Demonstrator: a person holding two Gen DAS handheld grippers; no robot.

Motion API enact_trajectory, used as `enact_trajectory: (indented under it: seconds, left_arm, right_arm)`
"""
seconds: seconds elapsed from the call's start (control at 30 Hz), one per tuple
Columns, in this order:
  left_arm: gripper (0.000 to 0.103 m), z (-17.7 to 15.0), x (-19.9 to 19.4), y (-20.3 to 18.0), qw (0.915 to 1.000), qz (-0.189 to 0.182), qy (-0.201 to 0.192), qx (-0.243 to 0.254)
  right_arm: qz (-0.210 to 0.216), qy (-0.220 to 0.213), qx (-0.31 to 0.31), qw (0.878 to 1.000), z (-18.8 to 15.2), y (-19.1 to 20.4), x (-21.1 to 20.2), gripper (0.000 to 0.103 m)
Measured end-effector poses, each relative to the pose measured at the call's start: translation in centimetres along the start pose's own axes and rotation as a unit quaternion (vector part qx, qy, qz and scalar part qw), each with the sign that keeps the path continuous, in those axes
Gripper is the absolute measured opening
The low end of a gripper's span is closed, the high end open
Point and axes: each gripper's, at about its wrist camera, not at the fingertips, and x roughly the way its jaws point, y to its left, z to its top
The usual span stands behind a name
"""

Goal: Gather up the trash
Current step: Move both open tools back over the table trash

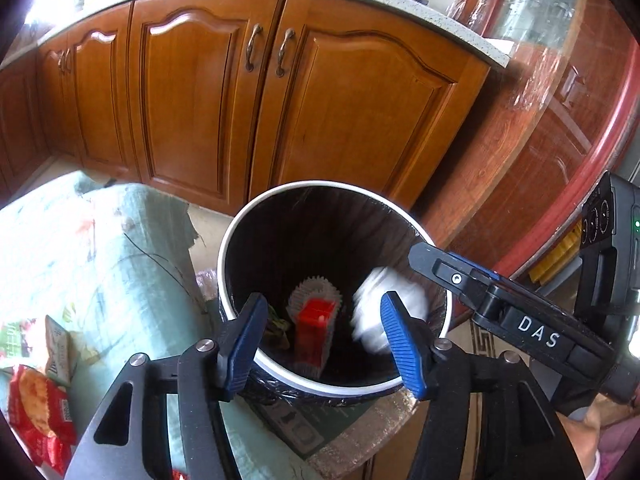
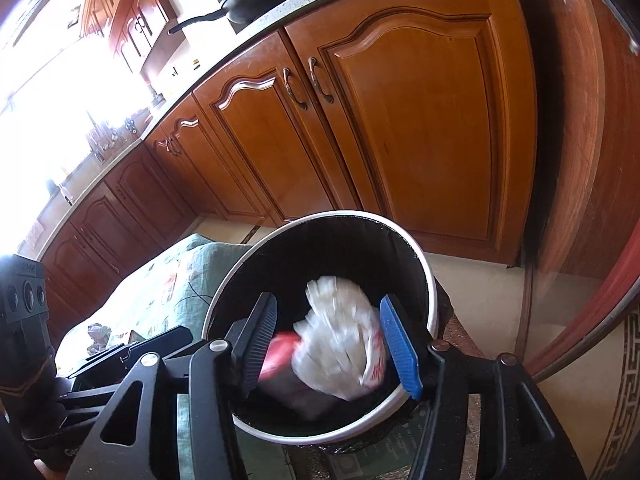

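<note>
A white-rimmed trash bin (image 1: 240,232) with a black liner stands below both grippers. My left gripper (image 1: 323,299) hangs open over its mouth, nothing between the blue pads. In the bin lie a red box (image 1: 314,328) and a pleated paper cup (image 1: 316,286). A blurred white wad (image 1: 372,292) is in mid-air inside the bin, just under the right gripper's finger (image 1: 452,276). In the right wrist view my right gripper (image 2: 328,300) is open over the bin (image 2: 224,292). The crumpled white wrapper (image 2: 340,340) is blurred between the fingers, clear of both pads, above a red item (image 2: 280,352).
Wooden cabinet doors (image 1: 320,100) stand behind the bin. A green patterned cloth (image 1: 100,260) covers the surface left of it, with snack packets (image 1: 36,400) at the near left. A plastic-wrapped round wooden piece with a red rim (image 1: 580,160) curves along the right.
</note>
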Motion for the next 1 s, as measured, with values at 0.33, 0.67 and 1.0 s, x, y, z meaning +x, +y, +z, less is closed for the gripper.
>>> enact_trajectory:
  seconds: [0.33, 0.67, 1.0]
  left_arm:
    - [0.067, -2.1, -4.6, 1.7, 0.9997, -0.006, -0.021, -0.01]
    - [0.072, -7.2, -11.9, 4.1, 0.9976, -0.003, -0.063, -0.03]
    - [0.073, -12.9, -18.1, 7.8, 0.9953, 0.024, -0.076, -0.055]
  right_arm:
    - [0.033, -0.033, 0.019, 0.999, -1.1, 0.6, -2.6, 0.069]
    - [0.065, -0.044, 0.009, 0.997, -4.5, 4.1, -5.7, 0.073]
    - [0.087, -0.029, -0.007, 0.996, -8.5, 8.1, -7.0, 0.077]
